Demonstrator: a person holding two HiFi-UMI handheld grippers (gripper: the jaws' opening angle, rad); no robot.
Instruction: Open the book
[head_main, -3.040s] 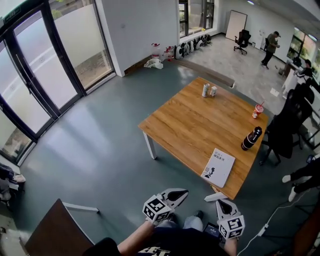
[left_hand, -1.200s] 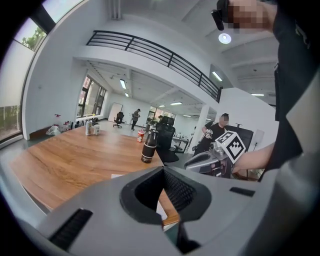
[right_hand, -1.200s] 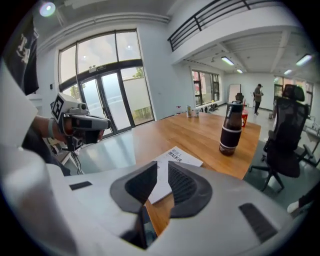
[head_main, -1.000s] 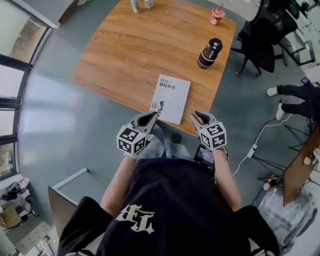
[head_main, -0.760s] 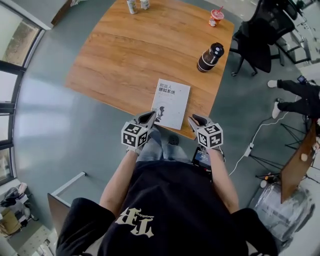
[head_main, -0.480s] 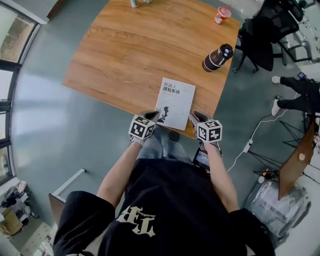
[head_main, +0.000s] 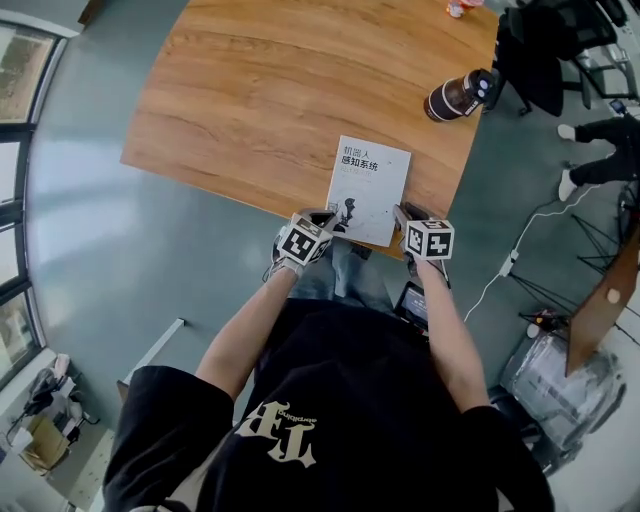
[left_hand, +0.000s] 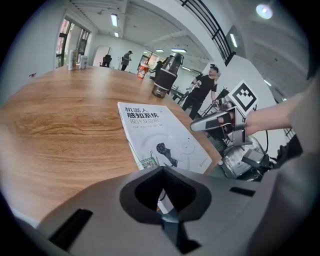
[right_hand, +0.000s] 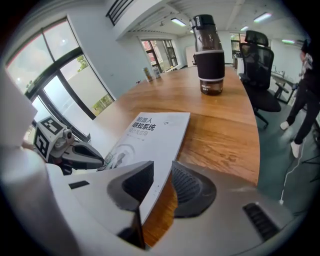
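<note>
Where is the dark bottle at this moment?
Head view, upper right: the dark bottle stands near the right edge of the table, beyond the closed book.

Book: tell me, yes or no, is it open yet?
No; the book lies closed on the wooden table, its front cover facing up.

left gripper (left_hand: 162, 169): jaw tips together, book's near corner showing through the hollow behind them | book (left_hand: 160, 131): closed, flat at edge of wooden table (left_hand: 55, 120) | right gripper (left_hand: 196, 126): just beside book's right edge | dark bottle (left_hand: 163, 75): upright, farther back
</note>
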